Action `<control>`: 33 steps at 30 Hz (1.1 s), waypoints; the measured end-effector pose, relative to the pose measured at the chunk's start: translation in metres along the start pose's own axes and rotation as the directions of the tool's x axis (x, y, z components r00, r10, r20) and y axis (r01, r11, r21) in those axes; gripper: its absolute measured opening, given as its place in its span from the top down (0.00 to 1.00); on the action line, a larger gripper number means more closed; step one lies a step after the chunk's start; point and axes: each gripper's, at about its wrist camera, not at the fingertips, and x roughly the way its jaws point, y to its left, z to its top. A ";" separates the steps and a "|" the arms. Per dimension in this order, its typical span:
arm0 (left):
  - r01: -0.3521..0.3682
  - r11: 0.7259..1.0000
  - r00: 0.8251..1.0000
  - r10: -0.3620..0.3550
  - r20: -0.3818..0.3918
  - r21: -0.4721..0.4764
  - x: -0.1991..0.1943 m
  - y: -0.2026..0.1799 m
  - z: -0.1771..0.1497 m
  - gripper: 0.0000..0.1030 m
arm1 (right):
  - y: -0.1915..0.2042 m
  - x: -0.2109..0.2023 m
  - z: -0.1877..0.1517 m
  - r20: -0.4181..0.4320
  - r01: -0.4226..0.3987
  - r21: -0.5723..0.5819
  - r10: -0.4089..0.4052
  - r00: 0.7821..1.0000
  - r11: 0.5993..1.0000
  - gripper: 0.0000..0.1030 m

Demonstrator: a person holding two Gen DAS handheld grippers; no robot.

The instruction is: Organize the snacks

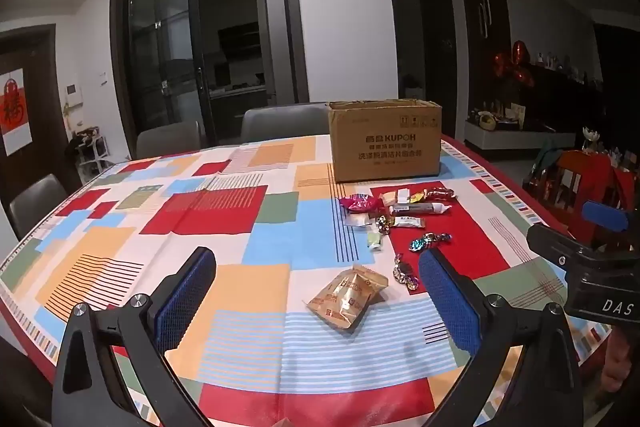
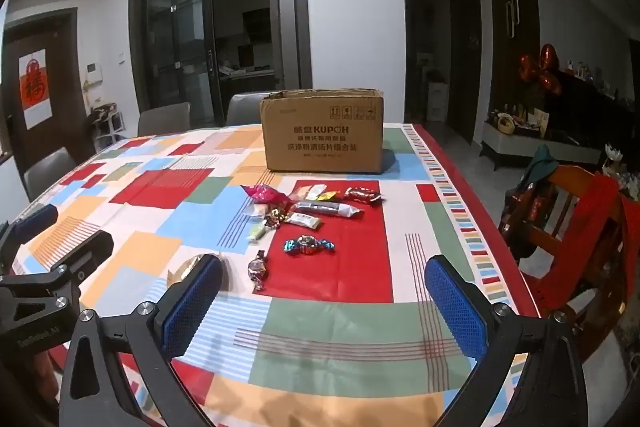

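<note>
An open cardboard box (image 1: 385, 141) (image 2: 323, 131) stands at the far side of the table. In front of it lie several wrapped snacks: a pink packet (image 1: 360, 203) (image 2: 266, 195), a grey bar (image 1: 420, 207) (image 2: 326, 207), a blue foil candy (image 1: 428, 241) (image 2: 308, 245) and a gold packet (image 1: 347, 295), which is partly hidden in the right wrist view. My left gripper (image 1: 316, 283) is open above the table, the gold packet lying ahead between its fingers. My right gripper (image 2: 324, 291) is open too, with nothing between its pads.
A patchwork cloth covers the table (image 1: 208, 211) (image 2: 340, 327). Grey chairs (image 1: 284, 121) stand behind it and at the left. A wooden chair with red cloth (image 2: 580, 227) sits close by the table's right edge. Glass sliding doors and a dark cabinet fill the background.
</note>
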 end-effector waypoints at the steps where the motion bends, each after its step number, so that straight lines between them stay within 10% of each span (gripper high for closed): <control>1: 0.001 1.000 1.000 -0.001 -0.008 -0.016 0.000 0.002 0.000 0.00 | 0.000 0.000 0.000 -0.010 -0.002 0.005 0.002 1.000 1.000 0.01; 33: 0.013 1.000 1.000 -0.013 0.006 -0.003 -0.006 -0.001 0.001 0.00 | 0.001 -0.001 0.000 -0.010 -0.002 -0.001 0.002 1.000 1.000 0.01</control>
